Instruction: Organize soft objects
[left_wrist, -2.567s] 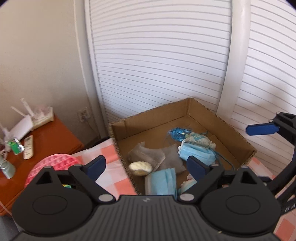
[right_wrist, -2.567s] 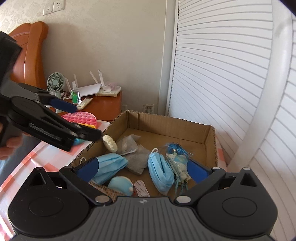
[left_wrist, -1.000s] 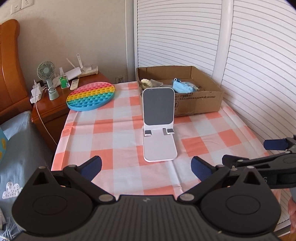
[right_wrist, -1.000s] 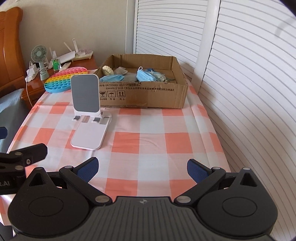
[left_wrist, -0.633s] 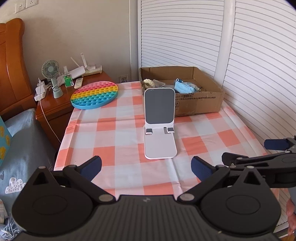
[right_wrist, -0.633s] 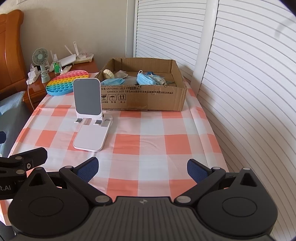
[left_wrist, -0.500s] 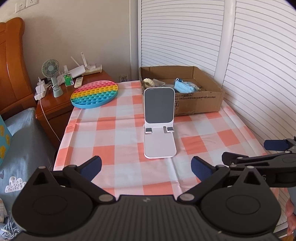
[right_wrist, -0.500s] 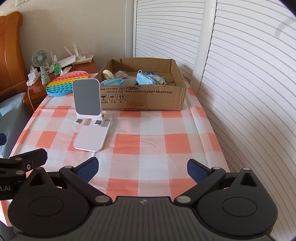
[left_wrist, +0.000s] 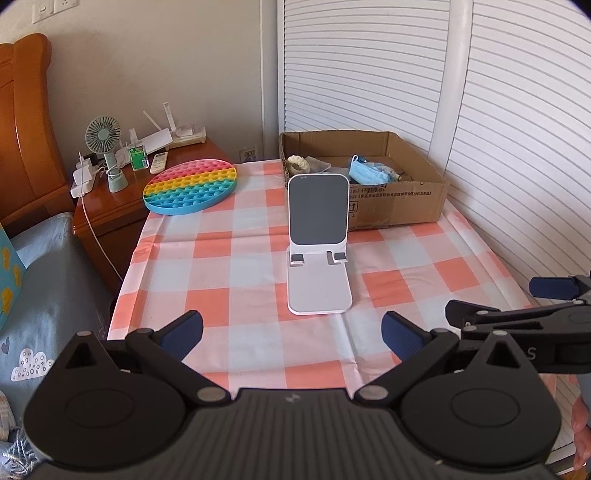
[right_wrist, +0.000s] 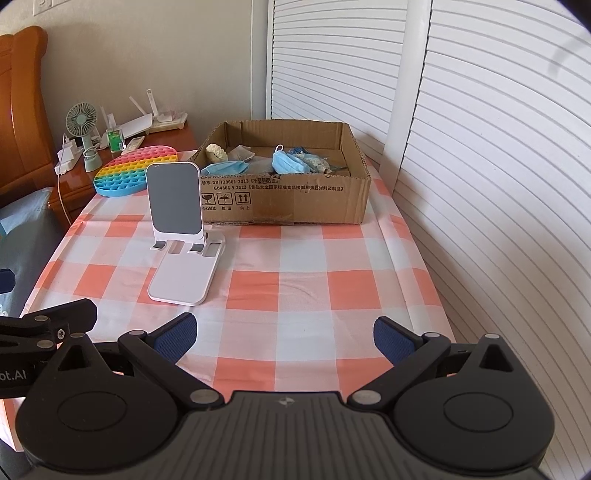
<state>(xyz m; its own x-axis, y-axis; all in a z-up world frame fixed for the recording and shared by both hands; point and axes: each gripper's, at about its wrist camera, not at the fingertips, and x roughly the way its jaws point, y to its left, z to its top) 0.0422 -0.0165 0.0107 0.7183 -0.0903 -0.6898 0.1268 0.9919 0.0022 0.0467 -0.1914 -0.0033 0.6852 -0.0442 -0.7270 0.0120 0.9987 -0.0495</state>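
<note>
A cardboard box (left_wrist: 399, 206) (right_wrist: 288, 199) stands at the far end of the checked table. In it lie blue face masks (left_wrist: 365, 173) (right_wrist: 290, 162), a cream soft lump (left_wrist: 297, 162) (right_wrist: 216, 151), grey cloth (right_wrist: 242, 152) and a small blue-haired doll (right_wrist: 310, 157). My left gripper (left_wrist: 291, 332) is open and empty above the near table edge. My right gripper (right_wrist: 282, 336) is open and empty, also at the near edge, to the right of the left one.
A white phone stand (left_wrist: 317, 236) (right_wrist: 181, 229) stands mid-table in front of the box. A rainbow pop-it mat (left_wrist: 190, 186) (right_wrist: 135, 170) lies at the far left corner. A wooden nightstand (left_wrist: 107, 199) holds a fan and routers. Louvred doors (right_wrist: 480, 147) run along the right.
Both grippers have pulled back from above the box to the near table edge, staying open. In the last half second almost nothing moves.
</note>
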